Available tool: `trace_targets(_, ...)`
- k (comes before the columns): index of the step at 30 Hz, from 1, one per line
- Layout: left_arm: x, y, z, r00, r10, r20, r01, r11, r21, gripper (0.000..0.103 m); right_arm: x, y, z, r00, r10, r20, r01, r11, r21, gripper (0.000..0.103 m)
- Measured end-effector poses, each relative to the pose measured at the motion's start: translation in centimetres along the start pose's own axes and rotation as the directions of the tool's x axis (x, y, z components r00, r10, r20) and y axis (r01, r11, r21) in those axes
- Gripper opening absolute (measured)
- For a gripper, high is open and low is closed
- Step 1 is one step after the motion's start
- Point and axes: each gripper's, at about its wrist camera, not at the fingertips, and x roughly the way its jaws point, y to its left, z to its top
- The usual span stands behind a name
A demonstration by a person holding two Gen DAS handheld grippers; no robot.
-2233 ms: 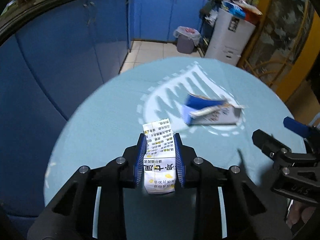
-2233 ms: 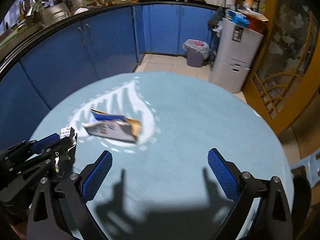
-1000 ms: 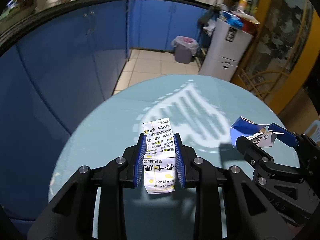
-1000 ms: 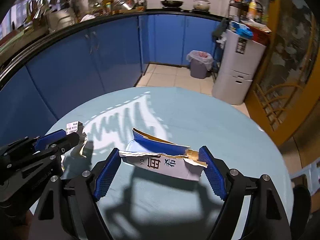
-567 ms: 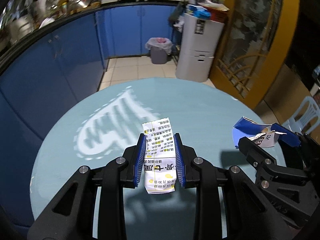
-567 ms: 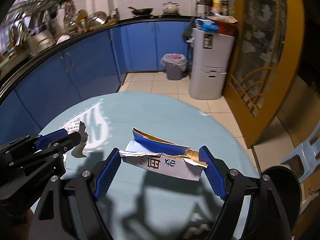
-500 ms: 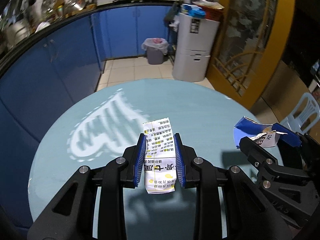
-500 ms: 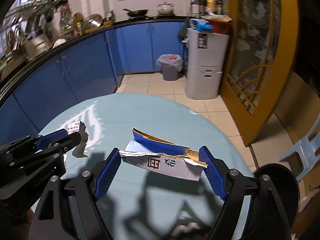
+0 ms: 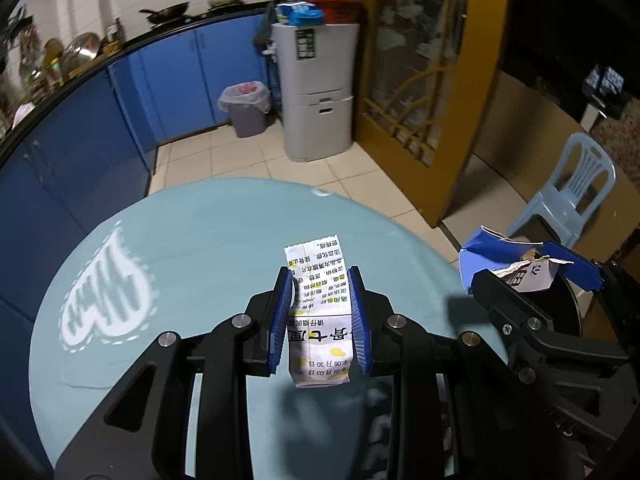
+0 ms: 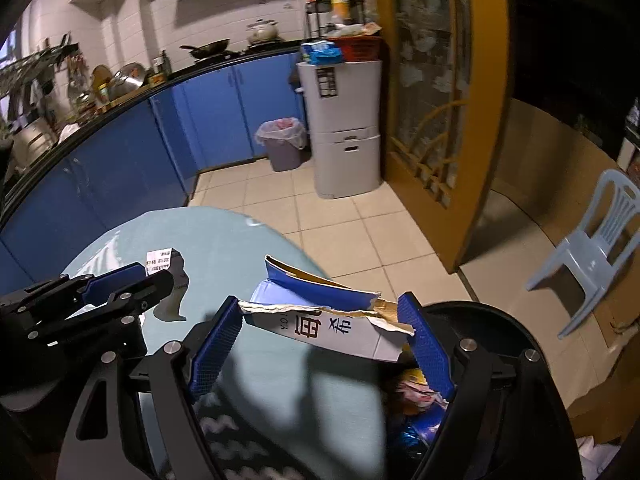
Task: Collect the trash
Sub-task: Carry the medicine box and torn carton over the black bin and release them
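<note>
- Left wrist view: my left gripper [image 9: 320, 320] at centre frame is clamped on a white printed box [image 9: 318, 320], held above the round table [image 9: 180, 240].
- At the right edge, my right gripper [image 9: 532, 276] holds the torn carton [image 9: 516, 264], with a black bin [image 9: 568, 308] partly showing behind it.
- Right wrist view: my right gripper [image 10: 320, 344] has its jaws wide, both pads pressing the ends of the torn carton [image 10: 332, 324] at lower centre.
- The black bin [image 10: 500, 328] sits at lower right, just past the table [image 10: 224, 240] edge, with trash already inside.
- My left gripper [image 10: 128, 284] and its box [image 10: 160, 259] are at mid-left, over the table.
- Step in hand, as I judge it: carrying both pieces to the bin.
- Next I need each piece over the bin's mouth before letting go; the carton looks nearly there, the box is farther off.
</note>
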Motion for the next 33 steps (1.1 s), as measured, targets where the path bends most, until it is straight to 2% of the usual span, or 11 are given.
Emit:
trace_targets(15,1.7,-7.7,1.5,1.000,-0.028,-0.013,0.029,0.994,0.107,0.029,-0.8,-7.2,-1.1,0.999,-0.049,0.000,0.049,0.995,0.091,0.077)
trace_targets(33,4.0,-16.3,2.4,0.997,-0.061,-0.036,0.068,0.973,0.221,0.030,-1.2,-14.6,-3.3,0.994,-0.103,-0.032,0.107,0.971,0.212,0.078)
